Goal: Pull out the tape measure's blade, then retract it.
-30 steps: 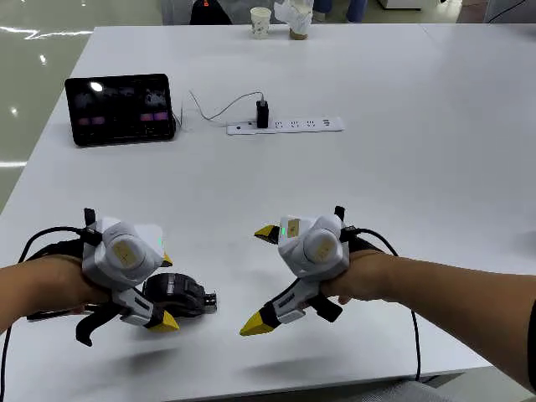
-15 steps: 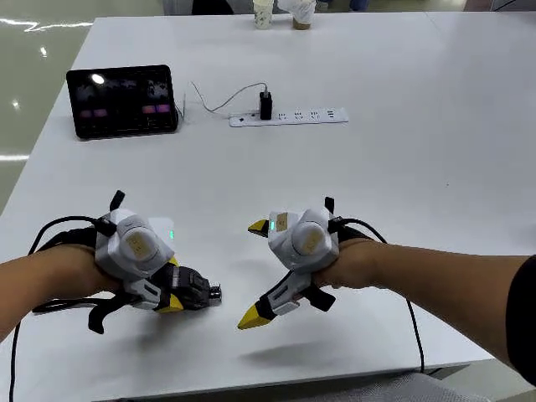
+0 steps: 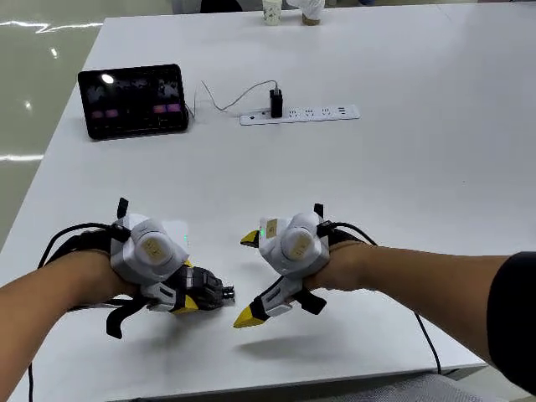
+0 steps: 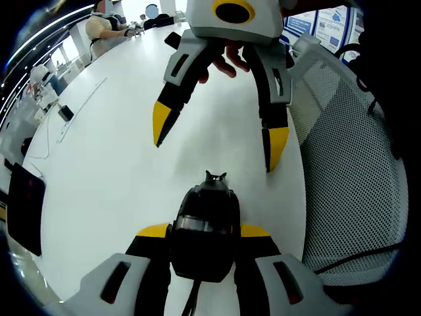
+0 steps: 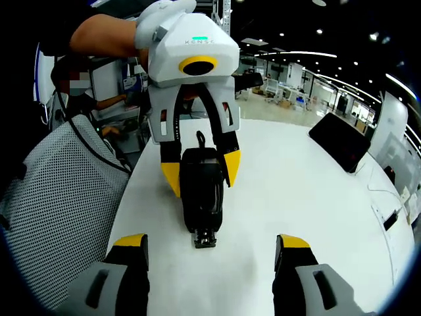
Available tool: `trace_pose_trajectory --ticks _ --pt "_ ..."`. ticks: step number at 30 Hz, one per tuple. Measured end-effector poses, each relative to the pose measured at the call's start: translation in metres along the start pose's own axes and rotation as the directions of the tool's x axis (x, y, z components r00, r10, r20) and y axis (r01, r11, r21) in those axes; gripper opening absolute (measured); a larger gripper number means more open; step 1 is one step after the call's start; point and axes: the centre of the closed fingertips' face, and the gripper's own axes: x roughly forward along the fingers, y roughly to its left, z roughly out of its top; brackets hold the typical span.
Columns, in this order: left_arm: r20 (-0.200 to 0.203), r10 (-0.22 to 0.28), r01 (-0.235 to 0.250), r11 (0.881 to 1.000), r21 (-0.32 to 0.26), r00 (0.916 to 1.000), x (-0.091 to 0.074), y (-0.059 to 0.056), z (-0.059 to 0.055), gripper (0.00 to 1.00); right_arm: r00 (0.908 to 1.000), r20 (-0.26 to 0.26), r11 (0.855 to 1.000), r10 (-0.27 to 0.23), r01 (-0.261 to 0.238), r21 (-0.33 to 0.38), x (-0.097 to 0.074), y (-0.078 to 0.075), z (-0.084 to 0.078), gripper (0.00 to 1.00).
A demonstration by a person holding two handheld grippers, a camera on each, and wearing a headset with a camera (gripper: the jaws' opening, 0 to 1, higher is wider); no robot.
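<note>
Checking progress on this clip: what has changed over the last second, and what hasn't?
The open right claw has moved left toward the tape measure, and the left claw has carried it slightly right, so the blade's hook now sits just short of the right claw. Unchanged: left claw clamped on the tape measure, blade not pulled out.

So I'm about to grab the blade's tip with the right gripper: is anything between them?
Nothing visible. Bare table lies between the open right gripper and the tip, which pokes from the tape measure held in the left gripper.
</note>
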Motion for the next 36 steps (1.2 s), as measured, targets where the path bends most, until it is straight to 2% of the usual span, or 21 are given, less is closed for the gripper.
trace_pose_trajectory --ticks 3,4,8,14,24,31,34,36 --pt "-0.002 0.002 -0.002 1.000 0.011 1.0000 0.001 0.000 0.000 0.31 0.9985 -0.052 0.999 0.017 -0.019 -0.031 0.003 0.005 -0.011 0.54" --pt "-0.004 0.001 -0.001 1.000 0.012 1.0000 0.001 0.000 0.000 0.31 0.9981 -0.056 0.999 0.027 -0.029 -0.034 0.004 0.007 -0.012 0.52" --pt "-0.018 -0.002 0.002 1.000 0.019 0.9998 0.002 0.000 0.000 0.31 0.9976 -0.057 0.999 0.038 -0.039 -0.014 0.008 0.008 -0.012 0.50" --pt "-0.013 -0.004 0.004 1.000 0.010 0.9999 0.002 0.000 0.000 0.31 0.9982 -0.051 0.999 0.032 -0.032 0.008 0.013 0.006 -0.009 0.40" --pt "-0.004 0.005 -0.005 1.000 0.007 1.0000 0.002 0.000 0.001 0.31 0.9968 -0.060 0.999 0.052 -0.053 -0.006 0.026 0.008 -0.008 0.29" --pt "-0.001 0.007 -0.007 1.000 0.004 1.0000 0.001 0.000 0.001 0.31 0.9941 -0.073 0.996 0.080 -0.082 -0.029 0.032 0.016 -0.008 0.20" --pt "0.002 0.010 -0.010 1.000 0.000 1.0000 0.001 0.000 0.001 0.31 0.9934 -0.094 0.997 0.066 -0.069 -0.034 0.034 0.014 -0.011 0.19" --pt "0.003 0.009 -0.009 1.000 0.000 1.0000 0.001 0.000 0.001 0.31 0.9944 -0.087 0.998 0.061 -0.060 0.006 0.037 0.012 -0.009 0.17"
